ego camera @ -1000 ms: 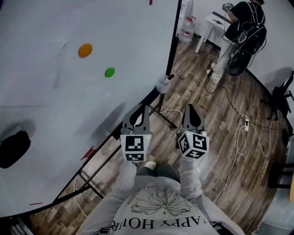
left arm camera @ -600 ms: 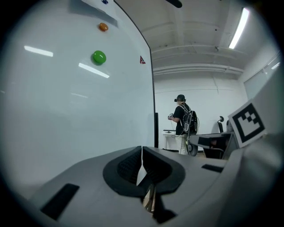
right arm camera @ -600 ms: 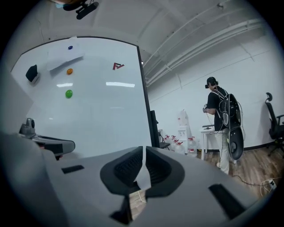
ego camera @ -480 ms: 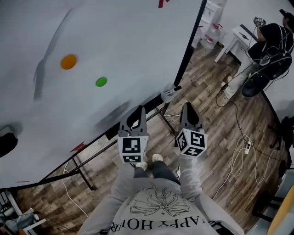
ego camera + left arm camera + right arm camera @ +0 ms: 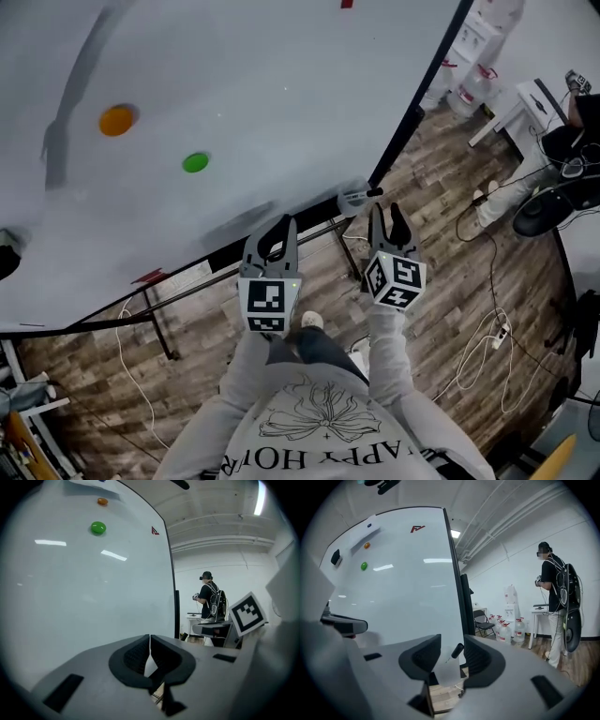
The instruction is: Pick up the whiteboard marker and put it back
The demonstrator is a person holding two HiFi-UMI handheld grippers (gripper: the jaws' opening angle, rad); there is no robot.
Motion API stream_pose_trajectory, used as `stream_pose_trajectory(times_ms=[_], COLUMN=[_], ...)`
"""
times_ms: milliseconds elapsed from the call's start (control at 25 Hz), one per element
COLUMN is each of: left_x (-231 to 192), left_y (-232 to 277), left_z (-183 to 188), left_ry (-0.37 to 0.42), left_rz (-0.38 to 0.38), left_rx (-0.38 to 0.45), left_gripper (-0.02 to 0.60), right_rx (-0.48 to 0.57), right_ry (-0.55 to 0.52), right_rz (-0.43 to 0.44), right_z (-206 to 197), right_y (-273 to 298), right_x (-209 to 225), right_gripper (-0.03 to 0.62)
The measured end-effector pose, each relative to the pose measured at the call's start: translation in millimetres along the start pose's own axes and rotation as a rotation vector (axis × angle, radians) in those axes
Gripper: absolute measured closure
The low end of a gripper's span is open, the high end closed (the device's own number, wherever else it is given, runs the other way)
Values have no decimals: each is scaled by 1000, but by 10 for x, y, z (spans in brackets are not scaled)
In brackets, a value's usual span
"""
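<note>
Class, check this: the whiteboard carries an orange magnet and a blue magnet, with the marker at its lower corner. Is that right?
Not quite: the second magnet is green, not blue, as the head view shows. The orange magnet on the whiteboard and the marker at its lower corner are as stated.

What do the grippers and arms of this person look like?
The left gripper and right gripper are grey, with two tapering jaws, dark ribbed pads and a white cube of black square markers. Light grey sleeves cover the arms.
</note>
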State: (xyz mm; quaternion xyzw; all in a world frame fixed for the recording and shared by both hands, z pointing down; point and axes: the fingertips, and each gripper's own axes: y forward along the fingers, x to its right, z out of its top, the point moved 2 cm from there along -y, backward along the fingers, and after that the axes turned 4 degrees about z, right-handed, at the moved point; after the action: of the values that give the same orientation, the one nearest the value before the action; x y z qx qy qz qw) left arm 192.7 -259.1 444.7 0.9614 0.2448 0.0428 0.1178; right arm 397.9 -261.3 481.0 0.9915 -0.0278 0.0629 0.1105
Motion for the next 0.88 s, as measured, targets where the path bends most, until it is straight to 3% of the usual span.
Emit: stream_pose_trajectory(times_ms=[640,760,880], left_x=[-321,-347,-370], left_y=[-20,-32,-48], left_z=[-248,-274,-294], left_ry=[-7,-8,-13], left_rz=[122,134,140], left_rx=[-68,-75,-81], left_gripper=[572,572,572], right_rx=[-62,-47,-28], right_ry=[93,98,119], right_rz=[66,62,74], right_z=[-307,-312,-295], right_y=[619,647,647], right_x=[177,181,134], right_gripper=[439,505,515])
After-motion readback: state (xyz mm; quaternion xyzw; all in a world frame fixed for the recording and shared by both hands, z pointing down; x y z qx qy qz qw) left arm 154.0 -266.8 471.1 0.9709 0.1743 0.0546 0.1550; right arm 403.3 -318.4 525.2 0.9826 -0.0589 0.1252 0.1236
